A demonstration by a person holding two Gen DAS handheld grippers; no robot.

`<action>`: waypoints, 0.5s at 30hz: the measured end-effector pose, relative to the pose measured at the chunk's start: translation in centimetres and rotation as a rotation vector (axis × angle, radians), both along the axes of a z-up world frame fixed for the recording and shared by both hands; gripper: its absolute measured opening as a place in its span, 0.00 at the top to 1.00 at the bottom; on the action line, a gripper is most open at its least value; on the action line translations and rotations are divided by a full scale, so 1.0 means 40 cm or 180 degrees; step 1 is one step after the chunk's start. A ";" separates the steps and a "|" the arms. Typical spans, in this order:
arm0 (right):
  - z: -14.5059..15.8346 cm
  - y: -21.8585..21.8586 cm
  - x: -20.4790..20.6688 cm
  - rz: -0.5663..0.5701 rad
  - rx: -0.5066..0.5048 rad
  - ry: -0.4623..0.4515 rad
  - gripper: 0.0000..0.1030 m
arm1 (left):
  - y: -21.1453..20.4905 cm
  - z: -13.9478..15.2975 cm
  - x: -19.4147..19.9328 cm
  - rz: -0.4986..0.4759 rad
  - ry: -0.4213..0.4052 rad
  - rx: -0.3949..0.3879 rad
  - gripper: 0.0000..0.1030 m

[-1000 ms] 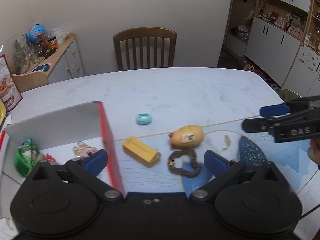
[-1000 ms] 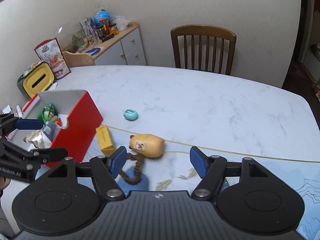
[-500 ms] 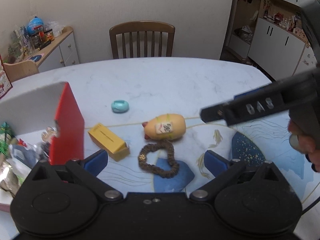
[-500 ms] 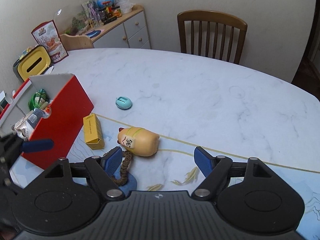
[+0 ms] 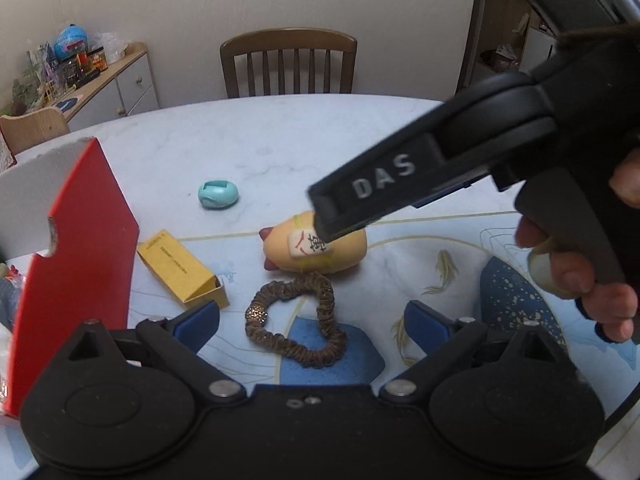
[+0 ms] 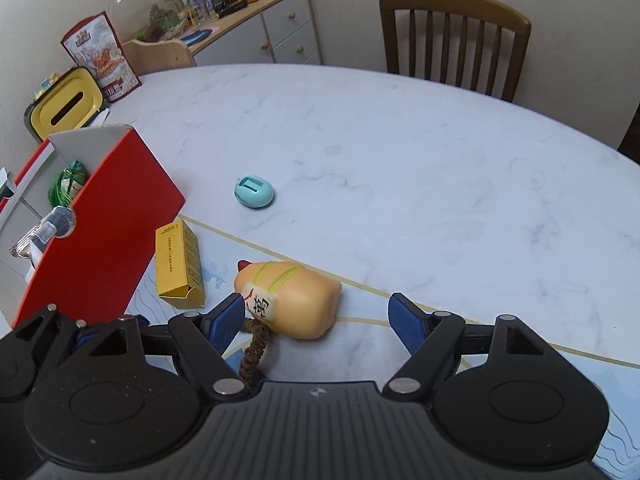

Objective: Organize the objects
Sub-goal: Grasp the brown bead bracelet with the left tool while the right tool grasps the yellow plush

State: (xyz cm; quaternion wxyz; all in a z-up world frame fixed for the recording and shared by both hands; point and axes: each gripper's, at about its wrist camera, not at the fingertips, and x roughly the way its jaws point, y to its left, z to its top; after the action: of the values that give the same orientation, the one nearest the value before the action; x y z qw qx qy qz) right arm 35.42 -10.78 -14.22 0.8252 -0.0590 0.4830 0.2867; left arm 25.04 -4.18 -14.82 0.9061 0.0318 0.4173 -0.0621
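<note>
A yellow-orange figurine (image 6: 292, 304) lies on its side on the table mat. My right gripper (image 6: 316, 320) is open, and the figurine's near end sits between its blue pads. In the left wrist view one of its black fingers (image 5: 380, 184) hangs over the figurine (image 5: 344, 248). A brown scrunchie (image 5: 256, 312) lies just in front of my left gripper (image 5: 310, 322), which is open and empty. A small yellow box (image 5: 180, 272) lies beside the red box (image 5: 76, 264). Farther back sits a teal egg-shaped thing (image 5: 218, 195).
The red box (image 6: 108, 232) holds several packets and a green item. A wooden chair (image 6: 452, 32) stands behind the white marble table (image 6: 400, 160). A cluttered sideboard (image 6: 256, 20), a snack bag (image 6: 100, 60) and a yellow-lidded container (image 6: 66, 104) are at the left.
My right gripper has moved forward and down to the figurine and now crosses the left wrist view. My left gripper has shifted right, from the red box toward the scrunchie.
</note>
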 end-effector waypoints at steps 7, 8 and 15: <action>-0.026 0.036 0.029 0.0111 -0.0004 0.0064 0.24 | -0.016 -0.012 0.010 -0.0023 0.0056 0.0014 0.16; -0.030 0.042 0.031 0.0129 -0.0006 0.0073 0.24 | -0.018 -0.016 0.013 -0.0024 0.0069 0.0010 0.17; -0.059 0.069 0.049 0.0189 -0.0021 0.0161 0.24 | -0.025 -0.036 0.031 -0.0066 0.0180 -0.0020 0.31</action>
State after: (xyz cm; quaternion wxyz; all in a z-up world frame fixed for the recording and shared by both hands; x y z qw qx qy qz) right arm 37.40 -8.04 -16.59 0.8037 -0.0687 0.5027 0.3109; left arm 26.26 -5.18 -16.28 0.8934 0.0315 0.4421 -0.0737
